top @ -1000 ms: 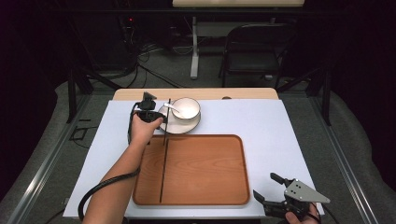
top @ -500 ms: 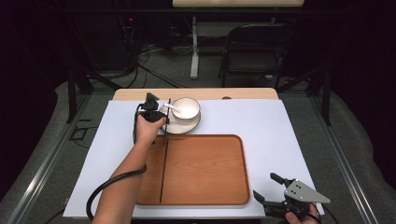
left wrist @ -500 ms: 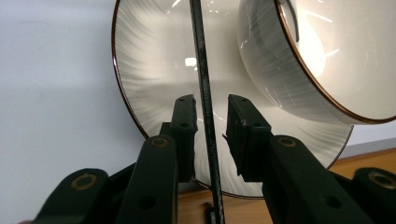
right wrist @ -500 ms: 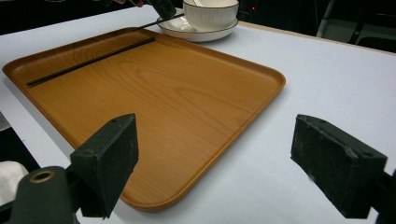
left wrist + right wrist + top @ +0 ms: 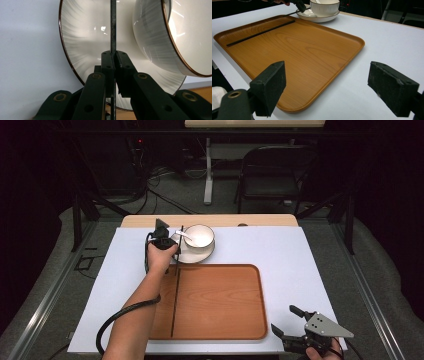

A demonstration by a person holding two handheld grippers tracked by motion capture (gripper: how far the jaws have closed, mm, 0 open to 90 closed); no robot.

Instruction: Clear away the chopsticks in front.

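Observation:
My left gripper (image 5: 173, 243) is shut on a thin black chopstick (image 5: 113, 27), held over the left side of a white plate (image 5: 82, 42). A white bowl (image 5: 199, 235) with a white spoon (image 5: 182, 235) in it stands on that plate (image 5: 197, 254). A second black chopstick (image 5: 174, 305) lies along the left part of the wooden tray (image 5: 220, 302). That chopstick (image 5: 259, 33) also crosses the far side of the tray (image 5: 307, 55) in the right gripper view. My right gripper (image 5: 284, 319) hangs open and empty at the table's front right corner.
The tray lies in the middle of a white table sheet (image 5: 300, 265); plate and bowl touch its far left edge. A black chair (image 5: 272, 172) and table legs stand beyond the table. The left gripper's cable (image 5: 117, 317) loops under the forearm.
The left hand has shifted slightly right toward the plate, carrying the held chopstick with it. The right gripper has stayed still.

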